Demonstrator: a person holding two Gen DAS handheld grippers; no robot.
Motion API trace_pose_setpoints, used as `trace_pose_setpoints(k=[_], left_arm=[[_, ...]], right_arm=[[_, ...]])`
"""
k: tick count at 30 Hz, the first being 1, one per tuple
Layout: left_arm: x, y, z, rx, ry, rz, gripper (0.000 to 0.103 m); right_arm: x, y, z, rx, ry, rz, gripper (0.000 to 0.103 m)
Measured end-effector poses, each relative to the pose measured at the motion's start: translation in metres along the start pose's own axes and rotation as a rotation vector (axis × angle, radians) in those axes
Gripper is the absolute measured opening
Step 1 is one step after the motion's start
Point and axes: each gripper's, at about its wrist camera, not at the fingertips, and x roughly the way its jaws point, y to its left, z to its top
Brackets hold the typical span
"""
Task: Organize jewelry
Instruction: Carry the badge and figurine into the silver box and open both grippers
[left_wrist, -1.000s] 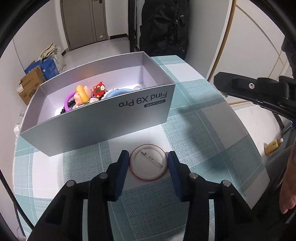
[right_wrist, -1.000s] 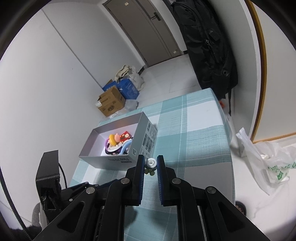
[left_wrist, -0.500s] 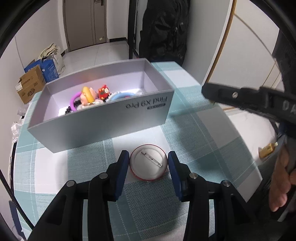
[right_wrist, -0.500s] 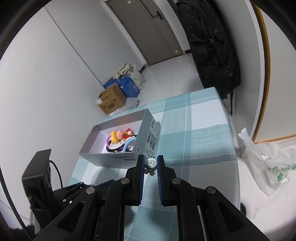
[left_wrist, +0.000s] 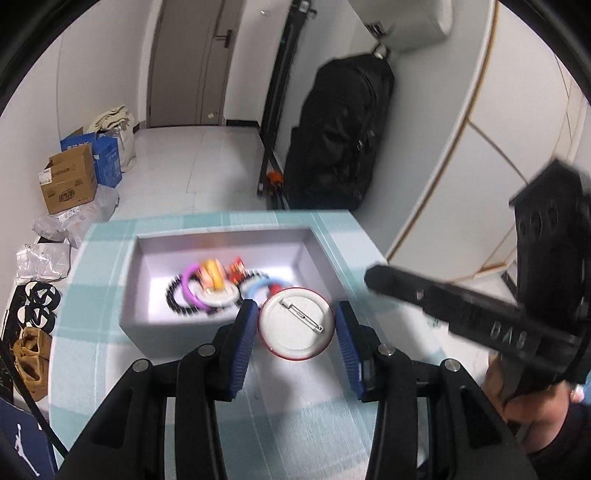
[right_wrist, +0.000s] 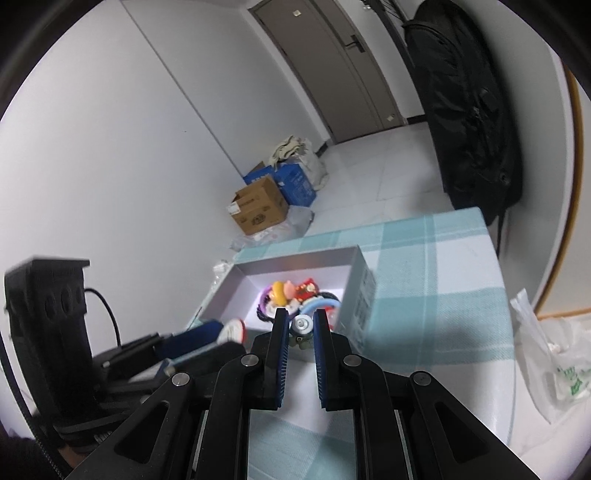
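Now — badge (left_wrist: 296, 324) between hand-held gripper (left_wrist: 296, 325) pads

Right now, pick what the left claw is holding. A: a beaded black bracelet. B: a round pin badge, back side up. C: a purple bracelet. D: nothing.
B: the left claw grips a round pin badge between its blue pads, the white back and metal pin facing the camera.

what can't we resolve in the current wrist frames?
- Left wrist: pin badge front, turned away from the camera.
- Left wrist: box contents, motion-blurred.
- Right wrist: small charm in the right hand-held gripper, mostly hidden by the pads.
- Right wrist: left hand-held gripper, blurred.
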Motion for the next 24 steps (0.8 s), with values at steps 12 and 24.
trace_pose_setpoints(k=[12,24], left_arm=[[0.018,0.051,0.023,-0.185,0.004,-0.009,0.037],[0.034,0.066,0.033,-0.209,0.04,0.004,0.037]], right_arm=[[0.029,0.01,0.025,0.012,0.008,0.077,0.012],[0.064,0.001,0.041,0.039,0.049,0.13,0.012]])
